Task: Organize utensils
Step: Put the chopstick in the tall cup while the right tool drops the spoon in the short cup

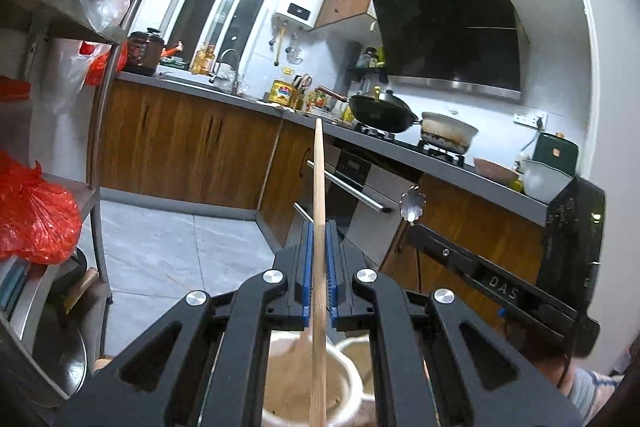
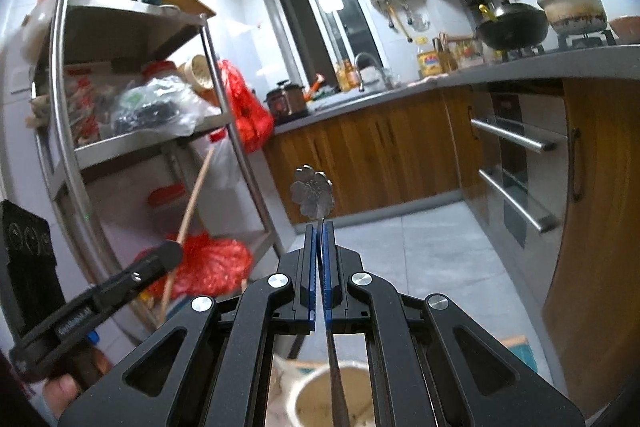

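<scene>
Kitchen cabinets fill the background. Left hand-held gripper (image 1: 319, 259) clamps a thin wooden stick (image 1: 318, 187), centre frame; right hand-held gripper (image 2: 319, 259) clamps a flower-headed metal spoon (image 2: 312, 192). Both seem light and stiff; the slippery spoon wants a mid-handle grip.

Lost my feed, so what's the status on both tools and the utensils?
Left tool shut on wooden chopstick. Right tool shut on flower-ended metal utensil. Cream holder below. Nothing blocking.

Your left gripper (image 1: 319, 239) and right gripper (image 2: 320, 239) match — matte black linkage arms, round silver screws at the pivots, ribbed blue pads (image 2: 327, 267) lining the fingers — white lettering along each side.
</scene>
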Tool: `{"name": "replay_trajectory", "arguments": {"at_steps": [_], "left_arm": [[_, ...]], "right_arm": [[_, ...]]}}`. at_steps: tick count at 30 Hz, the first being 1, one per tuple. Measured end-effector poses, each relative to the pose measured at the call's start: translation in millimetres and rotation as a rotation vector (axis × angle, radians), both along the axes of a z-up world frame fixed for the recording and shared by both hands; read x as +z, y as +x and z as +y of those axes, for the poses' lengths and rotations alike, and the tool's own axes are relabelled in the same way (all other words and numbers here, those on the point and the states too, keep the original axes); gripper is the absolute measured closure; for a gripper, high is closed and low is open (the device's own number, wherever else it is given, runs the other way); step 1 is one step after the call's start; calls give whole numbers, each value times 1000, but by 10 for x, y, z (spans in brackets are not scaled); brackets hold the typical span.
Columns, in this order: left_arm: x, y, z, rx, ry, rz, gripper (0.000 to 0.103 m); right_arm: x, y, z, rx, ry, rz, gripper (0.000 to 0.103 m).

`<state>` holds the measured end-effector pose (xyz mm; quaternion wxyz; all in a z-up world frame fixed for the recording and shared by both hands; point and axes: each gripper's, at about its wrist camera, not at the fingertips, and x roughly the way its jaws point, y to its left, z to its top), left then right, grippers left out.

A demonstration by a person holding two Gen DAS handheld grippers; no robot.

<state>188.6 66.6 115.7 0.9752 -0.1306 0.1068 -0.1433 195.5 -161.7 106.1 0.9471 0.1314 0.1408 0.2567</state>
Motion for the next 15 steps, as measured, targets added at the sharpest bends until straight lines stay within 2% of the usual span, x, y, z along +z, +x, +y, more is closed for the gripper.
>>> {"name": "replay_trajectory", "arguments": {"at_steps": [3, 7, 15], "left_arm": [[-102, 117, -25, 36, 20, -3, 97], [-220, 187, -36, 66, 37, -7, 97], [-464, 77, 10, 27, 29, 42, 97]], "right_arm": [[-39, 71, 43, -26, 13, -22, 99], [-197, 180, 119, -33, 8, 1, 99], [-490, 182, 259, 45, -69, 53, 99]]}}
